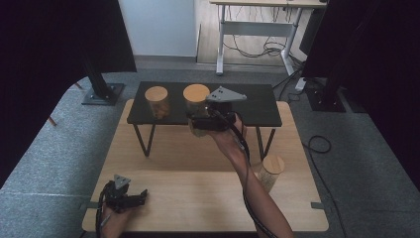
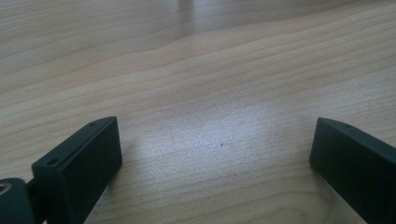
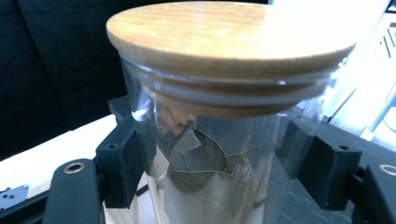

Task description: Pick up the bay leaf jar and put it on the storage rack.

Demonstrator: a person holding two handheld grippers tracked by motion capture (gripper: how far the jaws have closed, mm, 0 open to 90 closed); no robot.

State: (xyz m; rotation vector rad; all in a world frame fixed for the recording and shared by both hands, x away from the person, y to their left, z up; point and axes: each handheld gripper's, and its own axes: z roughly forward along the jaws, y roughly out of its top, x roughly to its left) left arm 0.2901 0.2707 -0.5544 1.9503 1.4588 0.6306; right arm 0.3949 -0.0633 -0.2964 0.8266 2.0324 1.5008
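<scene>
Gripping glass jar [image 3: 219,154] between jaws, right claw [image 3: 219,163], above shelf [image 1: 257,106]

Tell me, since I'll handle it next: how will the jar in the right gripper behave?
The jar looks like smooth clear glass, so probably slippery and breakable. Holding only dry leaves, it is likely light. Tall and narrow, it may tip easily; its lid might lift off.

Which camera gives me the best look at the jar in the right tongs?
The right gripper view: the jar is close up between the jaws, with its wooden lid and the leaves inside clear. In the high view the right tongs largely cover it. The left gripper view faces the table.
</scene>
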